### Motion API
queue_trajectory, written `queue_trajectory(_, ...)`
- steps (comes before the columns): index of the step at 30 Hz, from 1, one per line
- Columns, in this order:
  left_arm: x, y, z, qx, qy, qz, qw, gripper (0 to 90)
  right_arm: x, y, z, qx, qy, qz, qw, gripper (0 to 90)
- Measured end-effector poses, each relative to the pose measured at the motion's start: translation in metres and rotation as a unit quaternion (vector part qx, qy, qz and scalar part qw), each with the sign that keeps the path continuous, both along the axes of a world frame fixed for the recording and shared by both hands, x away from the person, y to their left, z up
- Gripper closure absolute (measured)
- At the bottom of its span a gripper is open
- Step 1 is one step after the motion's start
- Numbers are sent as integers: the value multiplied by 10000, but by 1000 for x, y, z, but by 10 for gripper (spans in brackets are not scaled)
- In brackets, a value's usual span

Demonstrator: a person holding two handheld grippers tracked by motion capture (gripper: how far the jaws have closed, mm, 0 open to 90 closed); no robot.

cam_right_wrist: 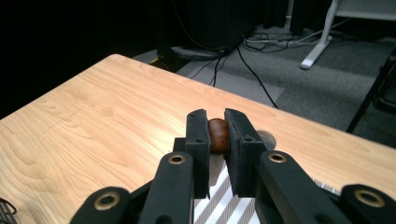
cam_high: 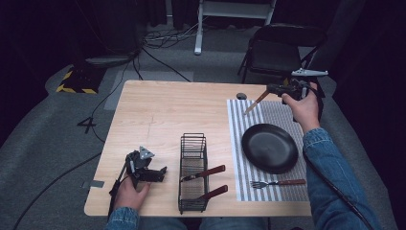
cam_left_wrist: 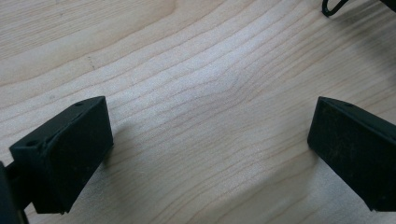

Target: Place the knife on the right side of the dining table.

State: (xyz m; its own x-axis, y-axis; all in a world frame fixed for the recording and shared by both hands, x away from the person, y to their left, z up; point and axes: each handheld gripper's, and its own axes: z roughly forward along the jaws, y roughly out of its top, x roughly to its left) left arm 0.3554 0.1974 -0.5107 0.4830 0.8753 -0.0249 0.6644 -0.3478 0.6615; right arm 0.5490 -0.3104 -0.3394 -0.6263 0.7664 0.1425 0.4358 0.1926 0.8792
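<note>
High view: the right hand-held gripper (cam_high: 271,90) hangs above the far end of the striped placemat (cam_high: 239,143), clenched on the brown wooden handle of a piece of cutlery (cam_high: 256,101). The piece slants down and to the left, its far end over the mat's far left corner; I cannot tell whether it is a knife or a spoon. The right gripper view confirms the grip, with the rounded butt of that handle (cam_right_wrist: 218,134) pinched between the two black jaws. A black plate (cam_high: 269,147) sits on the mat, and a fork (cam_high: 277,183) already lies along the mat's near edge. Two more wooden-handled pieces (cam_high: 207,182) remain in the wire basket (cam_high: 193,143) to the left of the mat.

The left hand-held gripper (cam_high: 160,173) rests released on the worktop (cam_high: 163,110) left of the basket, nothing between its jaws.

I judge this to be the place-setting step, with the second piece carried towards its spot. The next move calls for lowering it flat onto the mat beside the plate, probably along the far side, then opening the jaws once the handle rests.
</note>
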Motion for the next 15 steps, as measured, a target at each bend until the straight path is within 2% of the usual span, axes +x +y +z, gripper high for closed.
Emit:
queue_trajectory(3, 0, 0, 0, 1, -1, -1, 10000, 2, 1, -1, -5, 20, 58, -24, 10000, 806)
queue_trajectory(7, 0, 0, 0, 1, -3, 0, 10000, 2, 4, -2, -13, 165, 182, -56, 9997, 806)
queue_trajectory(15, 0, 0, 0, 1, -3, 1, 10000, 2, 6, -1, -16, 143, 234, -108, 9996, 804)
